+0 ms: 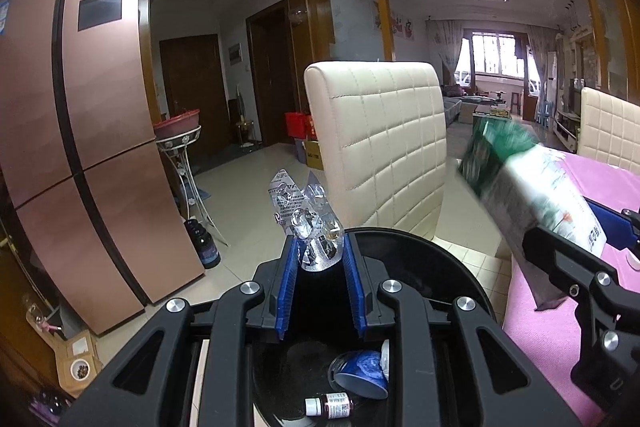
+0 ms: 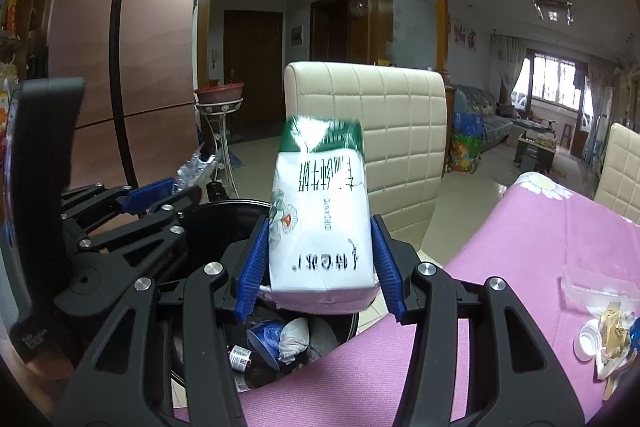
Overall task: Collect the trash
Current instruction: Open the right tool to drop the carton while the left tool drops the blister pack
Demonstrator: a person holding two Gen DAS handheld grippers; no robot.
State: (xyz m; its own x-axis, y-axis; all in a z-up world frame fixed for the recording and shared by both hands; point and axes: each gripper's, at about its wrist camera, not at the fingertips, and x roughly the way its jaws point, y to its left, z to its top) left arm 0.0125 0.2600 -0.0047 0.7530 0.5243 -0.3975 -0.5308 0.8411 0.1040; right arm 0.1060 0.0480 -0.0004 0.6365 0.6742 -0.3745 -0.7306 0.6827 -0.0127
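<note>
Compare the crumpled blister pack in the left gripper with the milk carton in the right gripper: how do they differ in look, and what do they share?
The blister pack is silvery, thin and crumpled; the milk carton is white with a green top and a boxy shape. The blister pack looks much smaller than the carton. The left gripper stands narrow on the pack; the right gripper stands wider around the carton. Both are over the black bin.
</note>
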